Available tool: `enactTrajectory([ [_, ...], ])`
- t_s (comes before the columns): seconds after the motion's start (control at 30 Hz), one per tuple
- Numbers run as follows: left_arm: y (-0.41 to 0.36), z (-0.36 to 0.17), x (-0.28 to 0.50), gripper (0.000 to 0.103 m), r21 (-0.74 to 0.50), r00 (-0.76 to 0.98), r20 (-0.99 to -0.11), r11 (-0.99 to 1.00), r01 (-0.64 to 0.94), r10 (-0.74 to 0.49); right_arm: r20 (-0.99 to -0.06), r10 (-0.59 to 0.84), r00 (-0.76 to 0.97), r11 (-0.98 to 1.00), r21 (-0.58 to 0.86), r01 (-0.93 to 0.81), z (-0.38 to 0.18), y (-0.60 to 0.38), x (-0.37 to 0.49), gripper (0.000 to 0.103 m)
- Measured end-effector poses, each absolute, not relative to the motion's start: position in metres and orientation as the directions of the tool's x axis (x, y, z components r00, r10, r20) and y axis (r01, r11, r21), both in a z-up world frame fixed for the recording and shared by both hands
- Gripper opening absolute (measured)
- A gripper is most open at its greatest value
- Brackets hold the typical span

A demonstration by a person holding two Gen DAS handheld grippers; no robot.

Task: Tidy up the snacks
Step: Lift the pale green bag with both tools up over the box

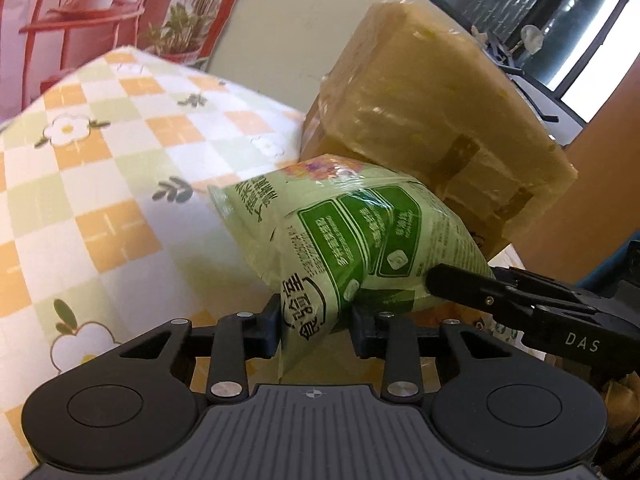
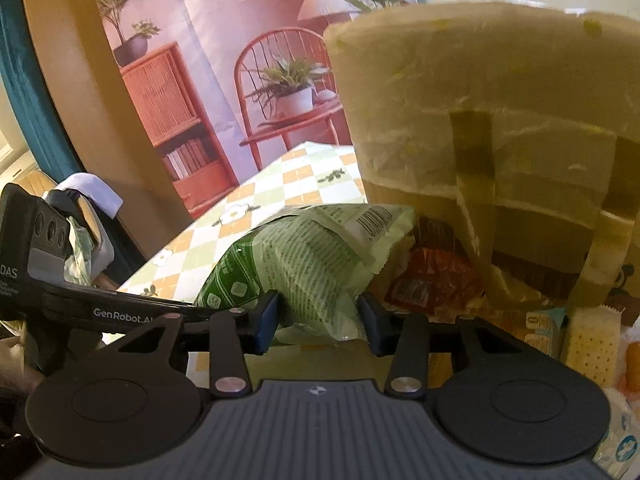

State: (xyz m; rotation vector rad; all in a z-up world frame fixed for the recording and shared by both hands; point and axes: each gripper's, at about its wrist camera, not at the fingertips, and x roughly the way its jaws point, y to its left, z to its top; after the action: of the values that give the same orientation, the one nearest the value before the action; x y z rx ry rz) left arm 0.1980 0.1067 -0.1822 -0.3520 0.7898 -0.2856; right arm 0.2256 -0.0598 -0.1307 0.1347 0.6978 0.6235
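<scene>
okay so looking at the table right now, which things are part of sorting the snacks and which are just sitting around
Part of the job:
green snack bag, gripped by left tongs and right tongs
tape-wrapped cardboard box
red snack packet
cracker packet

Just lying about:
checkered tablecloth
room-scene backdrop

Right gripper (image 2: 318,316) holds the green snack bag (image 2: 296,264), pads pressed on its crumpled end. Left gripper (image 2: 120,304) meets the same bag. Taped cardboard box (image 2: 500,140) stands beside it on the checkered worktop (image 2: 256,204); red packet (image 2: 436,280) lies at the box's base.
</scene>
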Motion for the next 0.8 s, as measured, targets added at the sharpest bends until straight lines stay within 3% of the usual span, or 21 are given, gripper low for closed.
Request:
enactTrajectory([
  [0.53, 0.091, -0.129, 0.181, 0.036, -0.325, 0.768, -0.537, 0.926, 0.193, -0.348, -0.414, 0.613, 0.673, 0.789, 0.274, -0.550, -0.094, -0.069, 0.201, 0.040],
  [0.8, 0.079, -0.088, 0.182, 0.036, -0.281, 0.822, -0.440, 0.925, 0.257, -0.362, -0.317, 0.611, 0.725, 0.792, 0.255, -0.555, -0.064, -0.082, 0.193, 0.040],
])
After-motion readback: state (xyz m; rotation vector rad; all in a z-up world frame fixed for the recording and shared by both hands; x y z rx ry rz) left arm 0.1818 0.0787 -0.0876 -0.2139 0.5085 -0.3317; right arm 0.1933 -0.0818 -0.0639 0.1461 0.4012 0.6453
